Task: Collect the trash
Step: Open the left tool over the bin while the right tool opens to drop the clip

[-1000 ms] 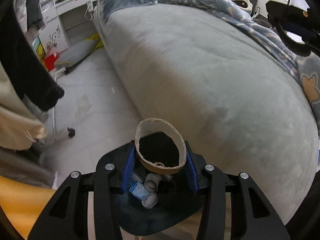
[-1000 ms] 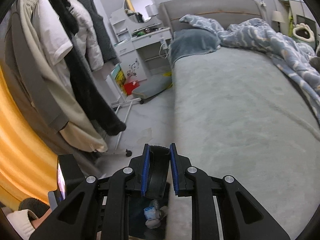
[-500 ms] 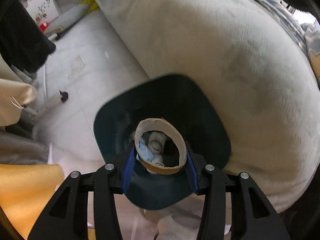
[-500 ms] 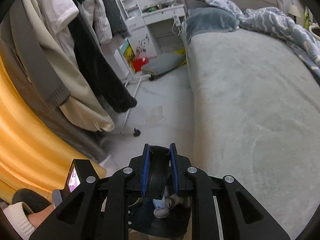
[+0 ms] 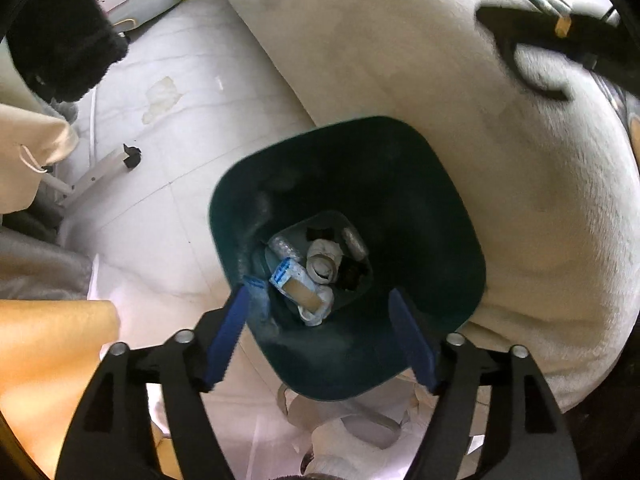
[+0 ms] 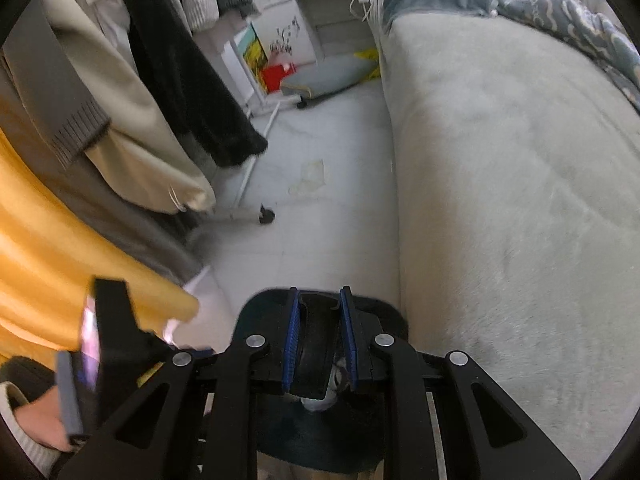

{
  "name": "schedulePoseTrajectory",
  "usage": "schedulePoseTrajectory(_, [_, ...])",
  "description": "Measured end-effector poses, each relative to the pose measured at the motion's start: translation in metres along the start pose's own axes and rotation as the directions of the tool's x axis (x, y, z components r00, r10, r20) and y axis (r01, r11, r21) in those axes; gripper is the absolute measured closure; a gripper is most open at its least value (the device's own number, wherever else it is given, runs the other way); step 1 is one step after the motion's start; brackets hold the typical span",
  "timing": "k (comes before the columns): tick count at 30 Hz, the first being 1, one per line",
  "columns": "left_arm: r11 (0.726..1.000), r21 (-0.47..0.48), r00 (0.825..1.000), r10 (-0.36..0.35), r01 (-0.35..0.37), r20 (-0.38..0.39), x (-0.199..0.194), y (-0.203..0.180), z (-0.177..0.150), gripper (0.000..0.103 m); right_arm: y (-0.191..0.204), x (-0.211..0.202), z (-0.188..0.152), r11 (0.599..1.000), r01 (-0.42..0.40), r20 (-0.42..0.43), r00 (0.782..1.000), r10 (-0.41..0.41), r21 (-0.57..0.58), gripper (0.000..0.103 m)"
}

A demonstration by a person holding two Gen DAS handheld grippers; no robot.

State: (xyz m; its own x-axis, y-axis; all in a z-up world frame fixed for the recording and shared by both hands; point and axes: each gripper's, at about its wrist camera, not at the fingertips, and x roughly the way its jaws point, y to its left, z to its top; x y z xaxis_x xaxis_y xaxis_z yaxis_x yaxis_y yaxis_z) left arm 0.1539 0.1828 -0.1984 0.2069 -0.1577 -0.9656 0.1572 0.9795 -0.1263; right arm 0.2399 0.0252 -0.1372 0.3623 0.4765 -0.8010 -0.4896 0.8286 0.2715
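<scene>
A dark green trash bin (image 5: 420,184) is held beside the bed, seen from above in the left wrist view. Its bottom holds several pieces of trash, with a cardboard tube (image 5: 301,292) lying on crumpled white wrappers. My left gripper (image 5: 324,340) is open and empty, fingers spread over the bin's near rim. My right gripper (image 6: 319,344) is shut on the bin's rim (image 6: 316,356), which sits between its blue pads. The right gripper's body also shows at the upper right of the left wrist view (image 5: 560,36).
The grey bed (image 6: 500,168) fills the right side. Hanging clothes (image 6: 120,92) and a yellow curtain (image 6: 60,248) stand at the left. A rack foot (image 6: 266,214) rests on the pale floor. White paper scraps (image 5: 352,436) lie under the bin.
My left gripper has opened and let go of the cardboard tube, which now lies in the bin. The left view has tilted down over the bin. The right gripper keeps its hold.
</scene>
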Motion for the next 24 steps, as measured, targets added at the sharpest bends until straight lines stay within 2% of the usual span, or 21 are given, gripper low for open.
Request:
schedulePoseTrajectory(2, [1.000, -0.014, 1.000, -0.006, 0.006, 0.026, -0.004, 0.005, 0.000, 0.027, 0.001, 0.013, -0.004, 1.000, 0.005, -0.037, 0.999, -0.005, -0.006, 0.083])
schedulePoseTrajectory(6, [0.999, -0.041, 0.991, 0.027, -0.021, 0.130, -0.022, 0.016, 0.002, 0.028, 0.003, 0.031, -0.007, 1.000, 0.007, -0.089, 0.996, -0.008, -0.015, 0.083])
schedulePoseTrajectory(9, [0.996, -0.069, 0.979, 0.062, -0.049, 0.192, -0.038, 0.019, 0.006, 0.037, 0.007, 0.041, -0.013, 1.000, 0.006, -0.125, 0.992, -0.010, -0.029, 0.083])
schedulePoseTrajectory(14, [0.995, -0.083, 0.960, 0.073, -0.052, 0.271, -0.060, 0.020, 0.008, 0.037, 0.009, 0.056, -0.022, 0.999, 0.001, -0.190, 0.982, -0.010, -0.045, 0.083])
schedulePoseTrajectory(18, [0.996, -0.086, 0.949, 0.050, -0.024, 0.311, -0.076, 0.018, 0.008, 0.033, 0.011, 0.064, -0.029, 0.999, -0.002, -0.233, 0.973, -0.009, -0.047, 0.083])
schedulePoseTrajectory(24, [0.996, -0.088, 0.912, 0.034, 0.002, 0.409, -0.106, 0.010, 0.002, 0.022, 0.012, 0.068, -0.037, 0.999, -0.032, -0.283, 0.959, 0.023, -0.028, 0.083])
